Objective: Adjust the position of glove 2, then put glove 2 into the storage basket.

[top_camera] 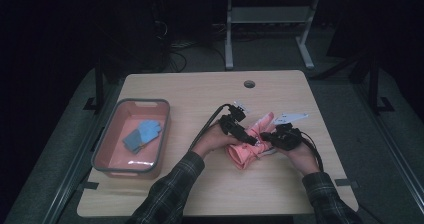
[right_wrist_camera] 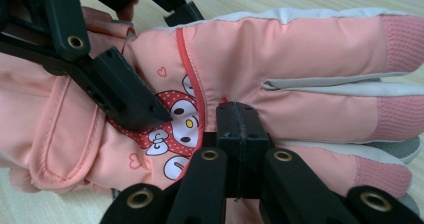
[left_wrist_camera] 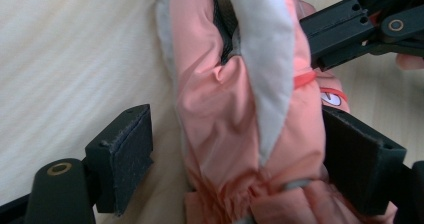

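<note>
Pink glove (top_camera: 248, 143) lies mid-tabletop (top_camera: 210, 91), between both hands, fingers pointing away from person. Left gripper (left_wrist_camera: 235, 149) jaws spread, straddling glove near cuff: right pad touching fabric, left pad clear, gap showing. Glove's long axis runs straight up between those jaws. Right gripper (right_wrist_camera: 236, 129) jaws pressed together, tip against glove's printed back; whether fabric is pinched, cannot tell. Left nearer cuff, placed for next squeeze. Grey-rimmed bin (top_camera: 113, 129) with blue gloves (top_camera: 142, 135) well apart, left.
</note>
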Demonstrator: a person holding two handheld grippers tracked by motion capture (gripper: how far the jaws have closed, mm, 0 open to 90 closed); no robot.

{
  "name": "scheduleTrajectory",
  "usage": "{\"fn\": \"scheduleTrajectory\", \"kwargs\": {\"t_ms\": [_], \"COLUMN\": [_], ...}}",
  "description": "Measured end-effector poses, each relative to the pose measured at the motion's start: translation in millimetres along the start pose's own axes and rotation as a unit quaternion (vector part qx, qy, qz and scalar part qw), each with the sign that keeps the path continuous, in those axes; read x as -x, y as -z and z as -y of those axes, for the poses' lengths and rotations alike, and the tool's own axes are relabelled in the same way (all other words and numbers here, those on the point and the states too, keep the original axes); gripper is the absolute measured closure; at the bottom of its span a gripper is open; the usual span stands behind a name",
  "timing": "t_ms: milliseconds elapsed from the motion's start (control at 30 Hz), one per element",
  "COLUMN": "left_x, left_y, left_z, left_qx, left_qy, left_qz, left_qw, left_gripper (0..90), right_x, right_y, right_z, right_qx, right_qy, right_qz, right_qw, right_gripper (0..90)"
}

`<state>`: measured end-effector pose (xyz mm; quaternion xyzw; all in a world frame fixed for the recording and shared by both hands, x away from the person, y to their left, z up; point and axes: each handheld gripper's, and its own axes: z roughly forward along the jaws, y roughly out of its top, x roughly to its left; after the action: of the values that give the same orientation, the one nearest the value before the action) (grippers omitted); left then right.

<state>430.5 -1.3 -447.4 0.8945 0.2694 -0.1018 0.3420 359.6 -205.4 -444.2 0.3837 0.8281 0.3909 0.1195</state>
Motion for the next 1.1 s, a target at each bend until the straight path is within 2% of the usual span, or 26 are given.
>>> {"fn": "scheduleTrajectory", "kwargs": {"t_ms": [200, 233, 400, 533, 700, 900, 1000, 1100], "left_x": [1.9, 2.0, 5.8, 10.9, 13.3, 14.9, 13.3, 13.1], "left_y": [-5.3, -5.5, -8.5, -12.6, -15.5, -18.1, -18.9, -19.0], "left_z": [0.4, 0.8, 2.3, 1.7, 1.7, 3.7, 4.1, 4.3], "left_qx": [-0.009, -0.008, -0.011, -0.023, -0.036, -0.025, -0.023, -0.022], "left_qy": [-0.001, -0.001, 0.0, -0.008, -0.002, 0.003, 0.009, 0.006], "left_qz": [0.006, 0.007, 0.01, 0.012, 0.022, 0.031, 0.048, 0.051], "left_qw": [0.9999, 0.9999, 0.9999, 0.9996, 0.9991, 0.9992, 0.9985, 0.9984], "left_gripper": [17.7, 17.7, 17.7, 18.1, 20.5, 18.4, 13.2, 14.1], "right_x": [-2.3, -4.0, -6.8, -7.1, -8.3, -9.9, -8.5, -8.2], "right_y": [2.2, 4.6, 17.5, 15.2, 11.4, 11.0, 11.8, 11.7], "right_z": [4.0, 3.8, 7.8, 13.3, 17.4, 20.8, 21.1, 21.0], "right_qx": [-0.003, -0.003, -0.013, -0.018, -0.017, -0.015, -0.016, -0.015], "right_qy": [0.011, 0.006, 0.015, 0.015, 0.018, 0.02, 0.019, 0.019], "right_qz": [0.004, 0.005, 0.011, 0.007, 0.002, 0.003, -0.003, -0.005], "right_qw": [0.9999, 1.0, 0.9997, 0.9997, 0.9997, 0.9997, 0.9997, 0.9997], "right_gripper": [90.0, 90.0, 90.0, 90.0, 90.0, 90.0, 90.0, 90.0]}}
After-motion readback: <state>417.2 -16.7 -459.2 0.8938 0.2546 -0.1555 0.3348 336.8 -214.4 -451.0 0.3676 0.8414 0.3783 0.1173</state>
